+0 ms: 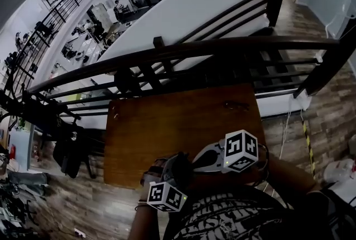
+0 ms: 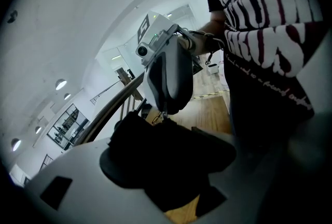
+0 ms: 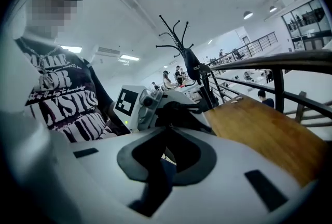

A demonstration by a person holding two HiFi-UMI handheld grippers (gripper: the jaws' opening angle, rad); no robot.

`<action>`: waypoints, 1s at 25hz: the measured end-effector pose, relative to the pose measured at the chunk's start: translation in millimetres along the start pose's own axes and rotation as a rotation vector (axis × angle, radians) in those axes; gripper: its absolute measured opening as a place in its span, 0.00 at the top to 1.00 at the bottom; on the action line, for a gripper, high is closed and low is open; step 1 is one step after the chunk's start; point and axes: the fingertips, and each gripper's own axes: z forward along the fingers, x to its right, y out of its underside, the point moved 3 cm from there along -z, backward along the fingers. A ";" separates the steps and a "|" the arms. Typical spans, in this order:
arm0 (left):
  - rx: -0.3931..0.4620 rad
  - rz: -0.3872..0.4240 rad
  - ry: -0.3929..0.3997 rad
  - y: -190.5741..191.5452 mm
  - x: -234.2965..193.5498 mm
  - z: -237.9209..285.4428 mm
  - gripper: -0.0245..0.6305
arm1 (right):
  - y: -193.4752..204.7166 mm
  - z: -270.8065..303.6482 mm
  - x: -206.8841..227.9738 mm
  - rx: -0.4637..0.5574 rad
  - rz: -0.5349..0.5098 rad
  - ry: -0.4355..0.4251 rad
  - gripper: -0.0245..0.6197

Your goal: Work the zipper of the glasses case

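Over the near edge of the wooden table [image 1: 167, 128] both grippers meet at a black glasses case [image 1: 179, 166]. My left gripper [image 1: 173, 176] is shut on the case [image 2: 155, 161], which fills the space between its jaws in the left gripper view. Opposite it, my right gripper [image 2: 162, 112] points its tips at the case's top edge, shut on the small metal zipper pull [image 2: 156, 117]. In the right gripper view the right gripper [image 3: 167, 127] has its jaws together, with the case [image 3: 189, 116] and the left gripper's body just beyond them.
A dark metal railing [image 1: 183, 53] runs along the table's far side, with a drop to a lower floor behind it. A small dark item [image 1: 236, 104] lies near the table's far right corner. A coat rack [image 3: 181, 46] stands behind. The person's torso is close to both grippers.
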 end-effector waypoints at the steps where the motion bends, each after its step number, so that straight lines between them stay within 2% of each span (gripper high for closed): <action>1: -0.002 0.002 0.004 -0.4 1.7 1.8 0.53 | 1.6 -0.7 -0.2 0.006 0.014 -0.003 0.93; 8: -0.016 0.008 0.004 0.3 4.4 4.5 0.53 | 11.0 4.7 5.9 0.007 0.079 0.014 0.96; 15: 0.131 -0.113 0.006 -8.5 0.9 -12.4 0.56 | 12.2 0.1 11.8 0.012 0.105 0.027 0.96; 25: 0.231 -0.161 -0.016 -18.5 3.6 -30.1 0.57 | 16.0 7.6 10.4 0.013 0.130 0.001 0.96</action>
